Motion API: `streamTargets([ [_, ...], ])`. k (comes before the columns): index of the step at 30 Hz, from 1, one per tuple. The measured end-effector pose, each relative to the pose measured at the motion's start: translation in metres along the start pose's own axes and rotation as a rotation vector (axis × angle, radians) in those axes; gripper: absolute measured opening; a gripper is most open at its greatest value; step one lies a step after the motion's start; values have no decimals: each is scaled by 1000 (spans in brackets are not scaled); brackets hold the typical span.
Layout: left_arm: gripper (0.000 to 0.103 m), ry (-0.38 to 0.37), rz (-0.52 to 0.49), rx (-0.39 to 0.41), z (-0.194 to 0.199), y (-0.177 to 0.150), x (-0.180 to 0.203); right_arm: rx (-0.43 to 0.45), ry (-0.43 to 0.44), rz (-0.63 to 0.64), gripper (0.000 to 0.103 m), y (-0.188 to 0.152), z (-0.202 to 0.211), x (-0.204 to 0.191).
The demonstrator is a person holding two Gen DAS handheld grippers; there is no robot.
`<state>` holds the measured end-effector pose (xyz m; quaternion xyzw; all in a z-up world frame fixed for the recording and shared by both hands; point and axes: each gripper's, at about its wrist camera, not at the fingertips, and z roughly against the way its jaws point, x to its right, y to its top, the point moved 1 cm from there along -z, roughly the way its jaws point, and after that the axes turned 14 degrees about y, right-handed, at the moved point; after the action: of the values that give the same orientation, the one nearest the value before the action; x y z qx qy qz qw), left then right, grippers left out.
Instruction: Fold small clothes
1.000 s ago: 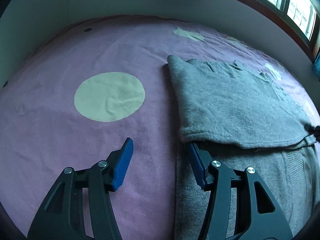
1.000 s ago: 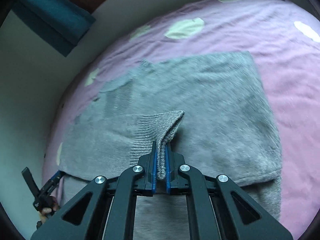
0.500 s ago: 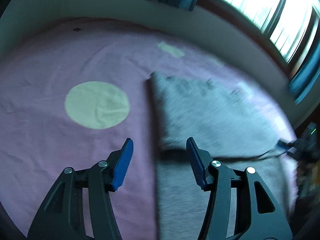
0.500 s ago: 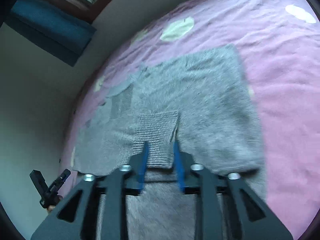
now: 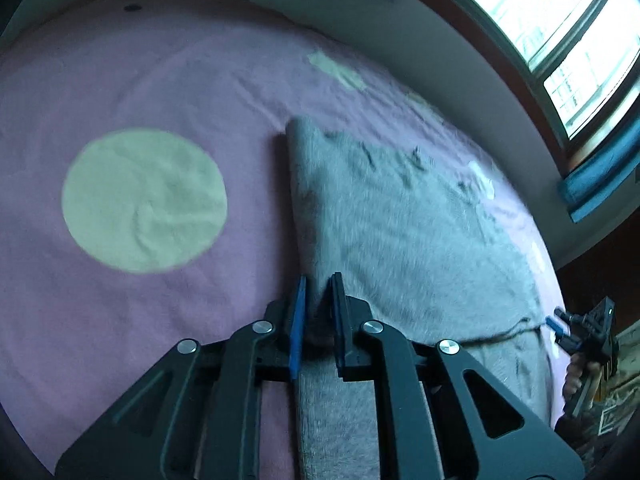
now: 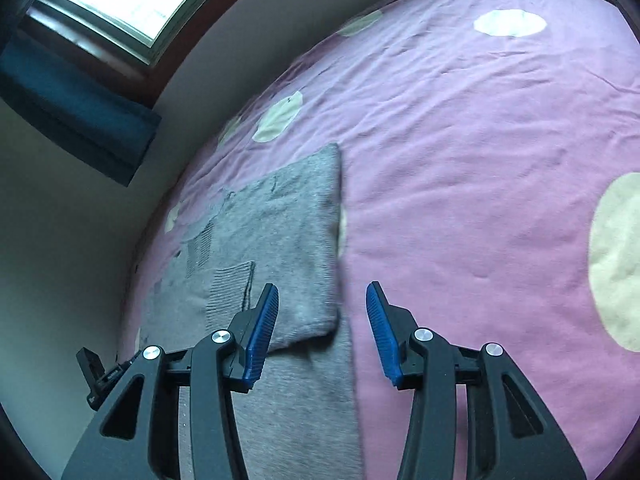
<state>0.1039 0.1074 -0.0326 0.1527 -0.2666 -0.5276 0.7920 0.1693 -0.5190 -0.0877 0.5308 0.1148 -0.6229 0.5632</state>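
Two grippers (image 5: 318,312) (image 6: 322,330) over grey sweater (image 5: 400,232)

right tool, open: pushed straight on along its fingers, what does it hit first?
Likely the folded grey knitted sweater, near its right edge; that edge runs between the right tool's open fingers. Pink spotted bedspread lies just beside it, and depth is unclear.

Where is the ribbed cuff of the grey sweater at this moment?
In the right wrist view, the ribbed cuff lies flat on the grey sweater, just left of the right gripper.
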Motion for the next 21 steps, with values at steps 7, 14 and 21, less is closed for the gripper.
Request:
streamTargets([
  [7,25,-27,30,-33,-36,38,3,10,5,-30,47,1,0,15],
  [14,21,9,15,-19,-51,60,2,3,6,-36,47,0,-2,18],
  [21,15,33,38,-37,-72,83,-1,-2,8,-23,50,-1,-6,19],
])
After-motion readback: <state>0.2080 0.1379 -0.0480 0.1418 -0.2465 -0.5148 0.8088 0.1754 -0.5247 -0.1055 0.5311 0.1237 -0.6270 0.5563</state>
